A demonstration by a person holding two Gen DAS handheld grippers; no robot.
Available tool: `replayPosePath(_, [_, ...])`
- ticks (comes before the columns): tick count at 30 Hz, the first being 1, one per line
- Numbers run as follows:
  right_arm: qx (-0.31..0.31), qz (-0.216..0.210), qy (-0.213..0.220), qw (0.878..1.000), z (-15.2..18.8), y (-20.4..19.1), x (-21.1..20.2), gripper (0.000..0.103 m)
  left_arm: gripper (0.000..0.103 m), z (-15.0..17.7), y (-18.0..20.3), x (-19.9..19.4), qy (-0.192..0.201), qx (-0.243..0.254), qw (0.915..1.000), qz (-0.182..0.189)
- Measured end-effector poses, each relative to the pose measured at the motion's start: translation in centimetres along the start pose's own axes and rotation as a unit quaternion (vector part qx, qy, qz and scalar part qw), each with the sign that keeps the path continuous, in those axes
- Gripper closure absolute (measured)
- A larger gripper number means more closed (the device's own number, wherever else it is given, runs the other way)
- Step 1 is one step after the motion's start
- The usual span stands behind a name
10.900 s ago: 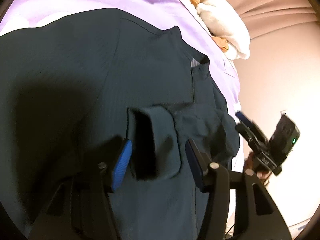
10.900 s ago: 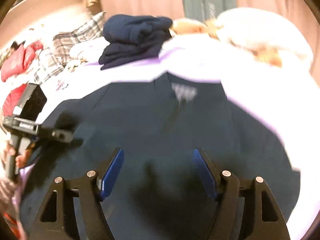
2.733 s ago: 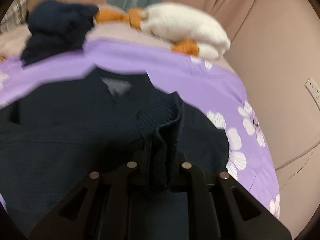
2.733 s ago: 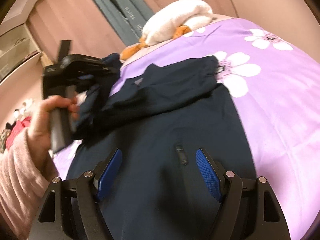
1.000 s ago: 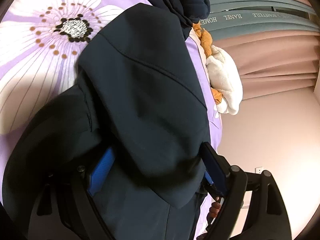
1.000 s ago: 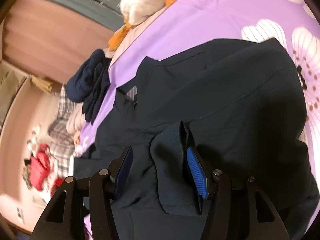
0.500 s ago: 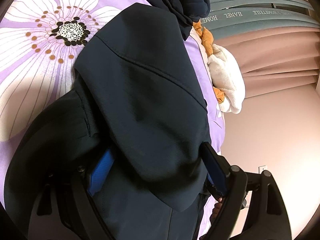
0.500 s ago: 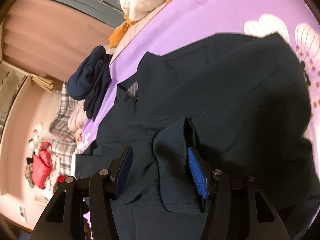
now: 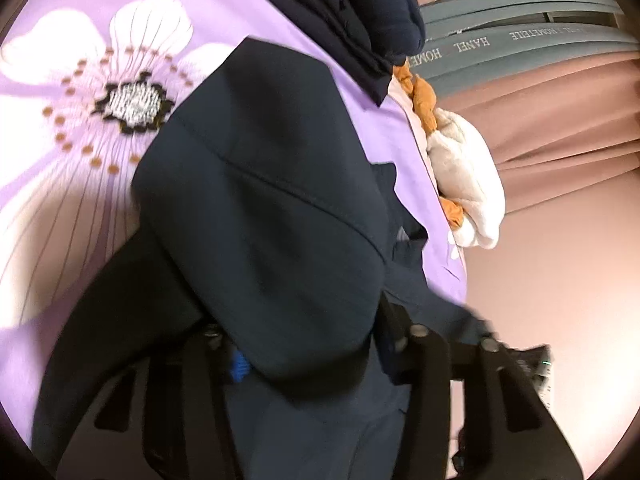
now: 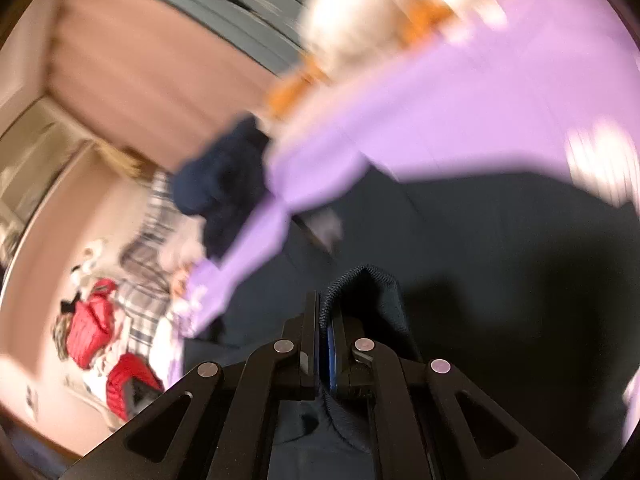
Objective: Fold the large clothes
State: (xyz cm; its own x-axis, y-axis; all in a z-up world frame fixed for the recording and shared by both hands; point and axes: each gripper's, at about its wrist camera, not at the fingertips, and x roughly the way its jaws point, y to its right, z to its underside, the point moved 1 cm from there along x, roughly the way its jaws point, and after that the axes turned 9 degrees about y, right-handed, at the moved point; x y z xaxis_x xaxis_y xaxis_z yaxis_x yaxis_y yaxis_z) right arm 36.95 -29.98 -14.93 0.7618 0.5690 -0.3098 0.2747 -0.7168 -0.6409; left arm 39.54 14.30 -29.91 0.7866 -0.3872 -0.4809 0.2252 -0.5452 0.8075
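Note:
A large dark navy jacket [image 9: 264, 216] lies spread on a purple flowered bedsheet [image 9: 80, 128]. In the left wrist view a folded-over part of the jacket bulges between and over my left gripper's [image 9: 308, 356] fingers, which stand apart; only a bit of blue pad [image 9: 239, 365] shows. In the right wrist view, which is blurred, my right gripper [image 10: 325, 316] is shut on the ribbed sleeve cuff [image 10: 366, 280] of the jacket [image 10: 500, 248], held over the jacket body.
A pile of folded navy clothes [image 9: 360, 12] and a white and orange plush toy [image 9: 464, 184] lie at the head of the bed. Plaid and red garments [image 10: 104, 312] lie beyond the bed's left side. Pink curtains [image 9: 560, 120] hang behind.
My right gripper has closed on the sleeve cuff and is moving, blurring its view. My left gripper has shifted slightly; its fingers have drawn closer under the jacket fold.

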Motion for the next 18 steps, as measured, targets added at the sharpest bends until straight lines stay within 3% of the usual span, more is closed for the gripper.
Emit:
replayPosePath(3, [-0.053, -0.007, 0.008, 0.999, 0.5, 0.6, 0.2, 0.098, 0.063, -0.1, -0.6, 0.0, 0.02, -0.011, 0.9997, -0.004])
replayPosePath(6, [-0.082, -0.011, -0.042, 0.996, 3.5, 2.1, 1.4, 0.098, 0.066, 0.3, -1.1, 0.1, 0.014, -0.002, 0.9998, -0.011])
replayPosePath(10, [-0.104, -0.058, -0.098, 0.988, 7.6, 2.7, -0.3, 0.098, 0.066, 0.0, -1.3, -0.2, 0.004, 0.014, 0.9996, -0.024])
replayPosePath(12, [-0.112, -0.023, -0.113, 0.987, 8.2, 3.0, -1.1, 0.098, 0.066, -0.4, -1.2, -0.5, 0.004, 0.016, 0.9994, -0.029])
replayPosePath(15, [-0.06, 0.018, -0.152, 0.986, 8.4, 5.4, -1.5, 0.098, 0.066, -0.8, -1.2, -1.0, 0.002, 0.013, 0.9994, -0.031])
replayPosePath(18, [-0.026, 0.018, -0.155, 0.987, 9.0, 6.6, -3.2, 0.098, 0.066, -1.0, -1.1, -1.5, 0.002, 0.016, 0.9992, -0.036])
